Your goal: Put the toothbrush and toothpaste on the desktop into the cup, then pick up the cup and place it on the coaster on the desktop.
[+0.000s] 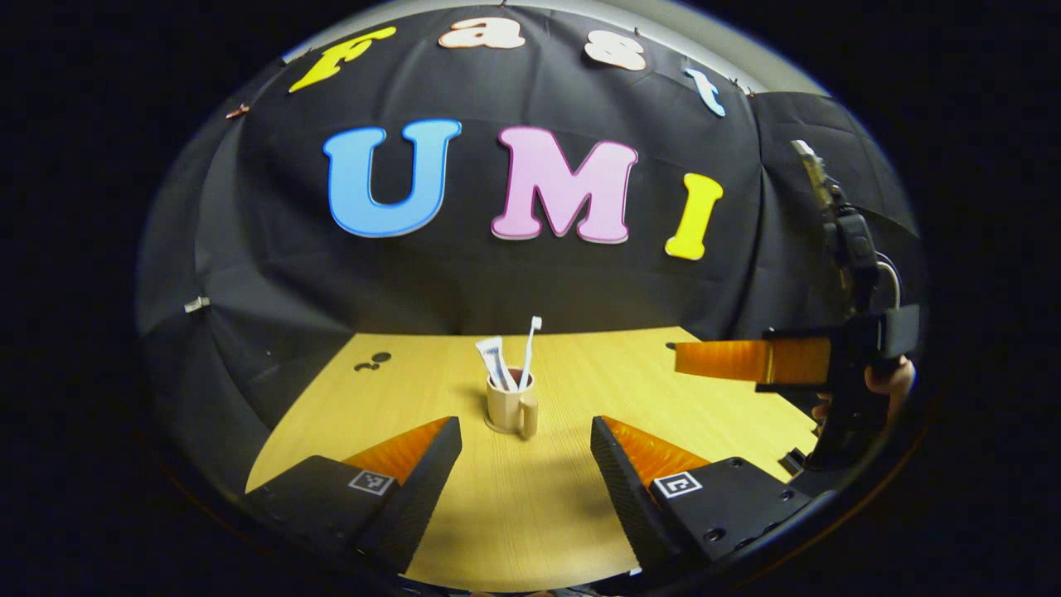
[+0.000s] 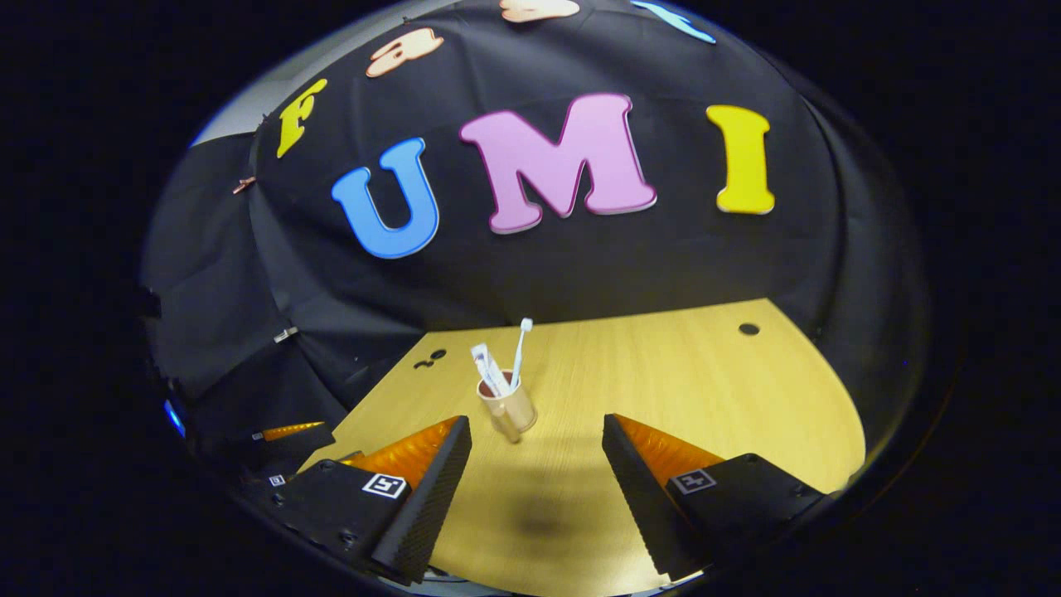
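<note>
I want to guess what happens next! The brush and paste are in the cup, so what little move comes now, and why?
Probably ease the left gripper forward toward the beige ceramic mug. The white toothbrush and white toothpaste tube already stand inside it, the jaws are spread wide with nothing between them, and the mug sits straight ahead. I can't make out a coaster.

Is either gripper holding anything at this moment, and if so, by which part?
Nothing is held. The left gripper and right gripper are both open, short of the beige handled cup, which holds the white toothbrush and white toothpaste tube.
</note>
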Demonstrator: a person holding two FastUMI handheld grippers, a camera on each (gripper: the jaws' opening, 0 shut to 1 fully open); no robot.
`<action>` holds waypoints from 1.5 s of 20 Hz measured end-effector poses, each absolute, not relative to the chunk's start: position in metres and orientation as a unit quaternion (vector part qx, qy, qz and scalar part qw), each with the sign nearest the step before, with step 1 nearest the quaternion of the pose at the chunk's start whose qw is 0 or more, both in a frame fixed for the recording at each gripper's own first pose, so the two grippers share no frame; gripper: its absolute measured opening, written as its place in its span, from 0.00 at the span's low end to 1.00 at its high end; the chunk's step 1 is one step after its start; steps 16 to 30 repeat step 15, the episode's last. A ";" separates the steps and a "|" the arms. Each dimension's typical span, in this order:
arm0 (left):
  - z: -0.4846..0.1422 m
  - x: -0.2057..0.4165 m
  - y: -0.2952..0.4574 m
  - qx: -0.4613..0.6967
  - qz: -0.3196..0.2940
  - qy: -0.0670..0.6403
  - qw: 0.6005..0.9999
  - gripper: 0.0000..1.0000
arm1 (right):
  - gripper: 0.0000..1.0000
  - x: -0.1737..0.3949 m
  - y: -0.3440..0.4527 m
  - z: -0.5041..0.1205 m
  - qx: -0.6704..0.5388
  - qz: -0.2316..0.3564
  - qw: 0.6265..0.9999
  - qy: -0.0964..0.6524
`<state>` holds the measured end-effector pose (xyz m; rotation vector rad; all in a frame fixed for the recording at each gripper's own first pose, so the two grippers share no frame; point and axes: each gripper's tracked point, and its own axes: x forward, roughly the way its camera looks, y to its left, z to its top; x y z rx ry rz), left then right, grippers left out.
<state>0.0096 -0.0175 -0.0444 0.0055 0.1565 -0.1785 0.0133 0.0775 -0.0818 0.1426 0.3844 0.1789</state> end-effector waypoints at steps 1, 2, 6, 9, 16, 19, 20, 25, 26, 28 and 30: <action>-0.034 0.007 -0.020 -0.008 -0.077 0.063 0.995 0.97 | 0.98 0.008 0.068 -0.074 0.058 0.078 0.980 0.173; -0.026 0.005 -0.024 -0.019 -0.069 0.051 0.996 0.98 | 0.98 0.002 0.058 -0.069 0.046 0.065 0.984 0.159; -0.014 0.004 -0.051 -0.018 -0.097 0.037 0.994 0.97 | 0.98 -0.016 0.031 -0.076 -0.015 0.032 0.989 0.143; -0.006 0.012 -0.055 -0.012 -0.102 0.032 0.994 0.97 | 0.99 -0.020 0.046 -0.089 -0.008 0.060 0.984 0.169; -0.002 0.020 -0.043 -0.014 -0.069 0.029 0.997 0.98 | 0.99 -0.007 0.030 -0.080 -0.014 0.042 0.988 0.150; -0.002 0.020 -0.043 -0.014 -0.069 0.029 0.997 0.98 | 0.99 -0.007 0.030 -0.080 -0.014 0.042 0.988 0.150; -0.002 0.020 -0.043 -0.014 -0.069 0.029 0.997 0.98 | 0.99 -0.007 0.030 -0.080 -0.014 0.042 0.988 0.150; -0.002 0.020 -0.043 -0.014 -0.069 0.029 0.997 0.98 | 0.99 -0.007 0.030 -0.080 -0.014 0.042 0.988 0.150; -0.002 0.020 -0.043 -0.014 -0.069 0.029 0.997 0.98 | 0.99 -0.007 0.030 -0.080 -0.014 0.042 0.988 0.150; -0.002 0.020 -0.043 -0.014 -0.069 0.029 0.997 0.98 | 0.99 -0.007 0.030 -0.080 -0.014 0.042 0.988 0.150; -0.002 0.020 -0.043 -0.014 -0.069 0.029 0.997 0.98 | 0.99 -0.007 0.030 -0.080 -0.014 0.042 0.988 0.150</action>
